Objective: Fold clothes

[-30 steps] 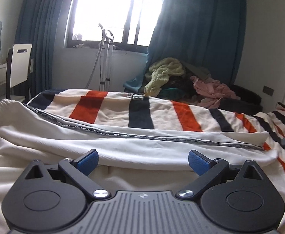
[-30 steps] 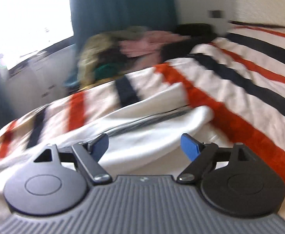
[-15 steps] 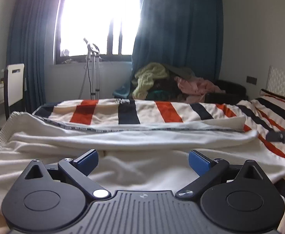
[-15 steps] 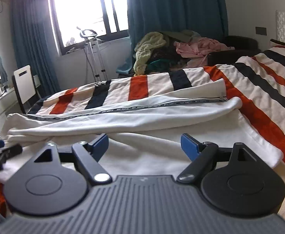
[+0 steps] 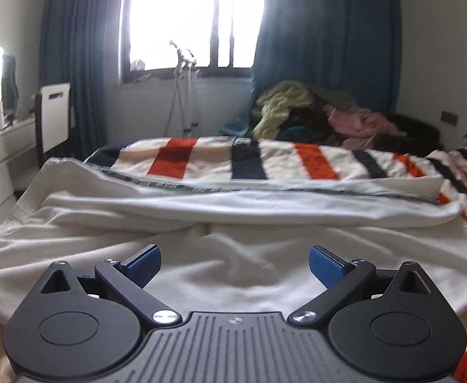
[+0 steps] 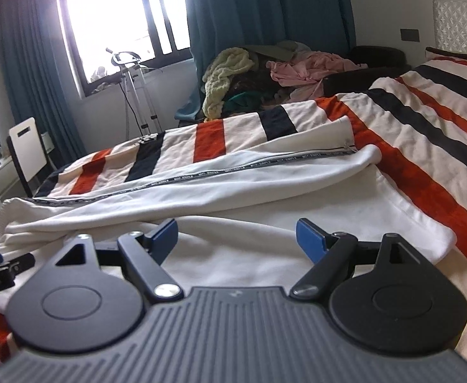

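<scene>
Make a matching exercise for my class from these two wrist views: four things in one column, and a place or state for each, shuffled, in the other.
Things:
1. white garment
2. clothes pile
3. white chair
4. left hand-held gripper

Places or states:
A. beyond the far edge of the bed
B. open, holding nothing
C. spread on the striped blanket
D. by the left curtain

Pairs: 1-C, 2-A, 3-D, 4-B

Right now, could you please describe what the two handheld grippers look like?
Both match: the left gripper and right gripper have ribbed grey bodies, black round-hubbed linkage arms with silver pivot screws, and blue finger pads. No cables or sleeves are visible.
</scene>
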Tool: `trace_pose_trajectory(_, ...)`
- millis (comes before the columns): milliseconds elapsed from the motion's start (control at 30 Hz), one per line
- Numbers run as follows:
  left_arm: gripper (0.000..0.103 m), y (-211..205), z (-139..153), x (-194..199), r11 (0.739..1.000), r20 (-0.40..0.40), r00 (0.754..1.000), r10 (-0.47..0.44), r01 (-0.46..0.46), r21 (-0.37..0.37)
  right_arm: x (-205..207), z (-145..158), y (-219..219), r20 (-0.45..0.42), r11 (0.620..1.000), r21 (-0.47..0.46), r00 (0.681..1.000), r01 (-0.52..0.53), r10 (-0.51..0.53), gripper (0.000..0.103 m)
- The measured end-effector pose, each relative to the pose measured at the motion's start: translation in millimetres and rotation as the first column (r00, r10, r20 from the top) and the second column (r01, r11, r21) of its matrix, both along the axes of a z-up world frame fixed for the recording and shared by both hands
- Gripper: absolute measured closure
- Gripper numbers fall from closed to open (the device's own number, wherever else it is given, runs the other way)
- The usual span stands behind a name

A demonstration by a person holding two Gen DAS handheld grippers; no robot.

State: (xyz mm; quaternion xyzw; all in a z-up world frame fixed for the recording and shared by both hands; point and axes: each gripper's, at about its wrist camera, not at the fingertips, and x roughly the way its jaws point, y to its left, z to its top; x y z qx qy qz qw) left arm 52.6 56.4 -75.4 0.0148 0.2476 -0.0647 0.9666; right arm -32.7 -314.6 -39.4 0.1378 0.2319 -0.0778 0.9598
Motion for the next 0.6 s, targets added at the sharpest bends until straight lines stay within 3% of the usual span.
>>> trace_pose_trajectory(167,0.003,31.6,7.5,16.4,0.992,-0.064,0.99,0.124,-0.125,-0.014,1.8,-6.0,-4.3,-0.036,1.0,0.002,0.999,0.029,-0.029,0.02)
trace_pose_trajectory(300,0.003,82.0,19.1,28.3,0.952,-0.163,0.958,0.236,-0.261,-0.159,2.4,-9.4,-8.8,-0.05,0.999,0.019,0.998,0.049,-0.048,0.02)
trace_pose_trajectory(367,0.003,114.1,23.2,35.9,0.913,-0.226,0.929,0.292,-0.342,-0.223,1.0,-8.7,-10.7,-0.037,0.997,0.029,0.997,0.067,-0.066,0.02)
trace_pose_trajectory(433,0.003,148.0,25.1,45.8,0.861,-0.293,0.884,0.364,-0.439,-0.258,-1.1,-8.1,-13.1,-0.027,0.996,0.033,0.996,0.086,-0.085,0.02)
trace_pose_trajectory(600,0.004,222.3,17.7,61.2,0.728,-0.381,0.765,0.519,-0.629,-0.273,-5.7,-8.4,-23.4,-0.021,0.989,0.061,0.99,0.138,-0.137,0.02)
